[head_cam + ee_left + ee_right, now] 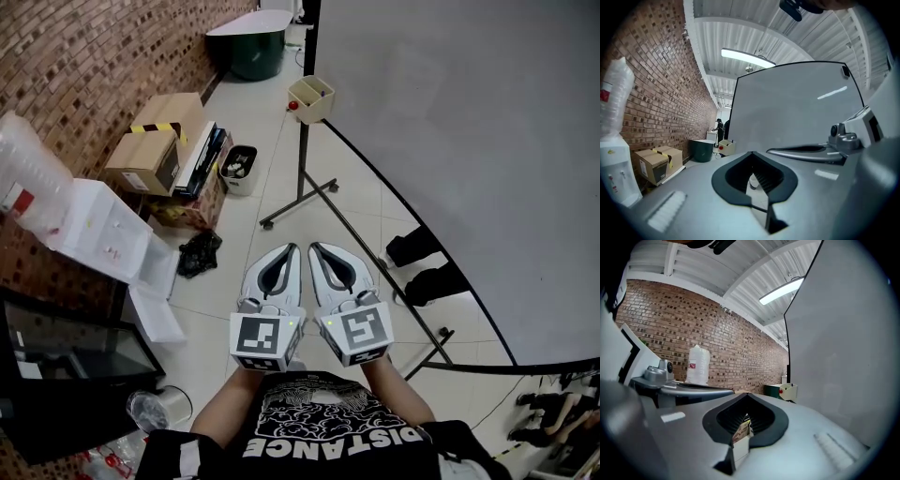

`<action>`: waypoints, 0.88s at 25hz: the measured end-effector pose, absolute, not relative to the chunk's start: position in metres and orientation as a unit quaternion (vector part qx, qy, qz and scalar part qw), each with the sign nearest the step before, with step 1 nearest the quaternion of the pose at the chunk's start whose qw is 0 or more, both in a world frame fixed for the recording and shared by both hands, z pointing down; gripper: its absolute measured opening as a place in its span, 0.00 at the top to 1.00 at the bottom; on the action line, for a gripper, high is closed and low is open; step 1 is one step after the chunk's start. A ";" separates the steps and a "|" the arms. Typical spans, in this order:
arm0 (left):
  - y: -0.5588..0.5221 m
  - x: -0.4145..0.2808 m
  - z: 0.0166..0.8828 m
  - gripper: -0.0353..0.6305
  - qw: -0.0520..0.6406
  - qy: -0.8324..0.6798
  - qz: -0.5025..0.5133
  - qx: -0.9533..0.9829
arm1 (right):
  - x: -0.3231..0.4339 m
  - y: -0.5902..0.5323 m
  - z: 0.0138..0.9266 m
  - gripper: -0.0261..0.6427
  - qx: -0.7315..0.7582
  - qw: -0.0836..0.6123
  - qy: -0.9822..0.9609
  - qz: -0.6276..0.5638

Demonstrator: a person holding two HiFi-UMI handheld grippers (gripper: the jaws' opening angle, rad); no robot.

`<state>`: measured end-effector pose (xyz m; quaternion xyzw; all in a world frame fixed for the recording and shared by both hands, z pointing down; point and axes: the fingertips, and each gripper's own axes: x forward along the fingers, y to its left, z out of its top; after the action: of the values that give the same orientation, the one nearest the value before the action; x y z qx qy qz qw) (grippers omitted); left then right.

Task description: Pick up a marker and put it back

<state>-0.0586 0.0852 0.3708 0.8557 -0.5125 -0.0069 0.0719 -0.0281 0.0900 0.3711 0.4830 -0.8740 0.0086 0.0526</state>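
The left hand-held gripper (292,249) and the right hand-held gripper (317,248) are held side by side, close in front of the person's chest. Their marker cubes are near the body and their jaws point forward over the tiled floor (272,178). The two are just beside each other, nearly touching along their inner edges.

In the left gripper view the jaws are together at the tips, and only floor shows through the leaf-shaped hollow behind them. The right gripper view shows the same thing: the tips are together and nothing is clamped between the pads. Both hand-held grippers are empty and touch nothing in the scene.

The whiteboard (469,169) stands on its wheeled frame ahead and to the right, well apart from both sets of jaws. A small beige box (312,97) hangs at its far left edge with a red spot on its front (what it holds is too small to tell). No view shows the marker clearly enough to place it.

Cardboard boxes (145,161) sit along the brick wall (84,56) on the left. A water dispenser (94,230) with its bottle stands nearer the person.
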 end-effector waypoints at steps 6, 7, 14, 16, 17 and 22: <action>0.048 -0.072 0.373 0.94 0.072 -0.506 -0.009 0.860 | -0.039 0.055 0.373 0.96 0.494 0.050 -0.868 0.009; 0.043 -0.072 0.373 0.94 0.073 -0.505 -0.009 0.860 | -0.039 0.051 0.374 0.96 0.495 0.050 -0.867 0.009; 0.012 -0.070 0.374 0.94 0.070 -0.495 -0.012 0.866 | -0.037 0.020 0.375 0.96 0.505 0.048 -0.862 0.010; 0.004 -0.068 0.373 0.94 0.069 -0.493 -0.012 0.867 | -0.035 0.010 0.375 0.96 0.507 0.045 -0.861 0.009; -0.001 -0.067 0.373 0.94 0.068 -0.492 -0.013 0.868 | -0.035 0.004 0.375 0.96 0.507 0.045 -0.861 0.007; -0.033 -0.065 0.373 0.94 0.066 -0.493 -0.014 0.867 | -0.032 -0.031 0.373 0.96 0.508 0.039 -0.861 0.000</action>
<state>-0.0654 -0.0333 0.3729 0.8672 -0.4934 -0.0143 0.0661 -0.0324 -0.0311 0.3727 0.5075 -0.8608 0.0004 0.0386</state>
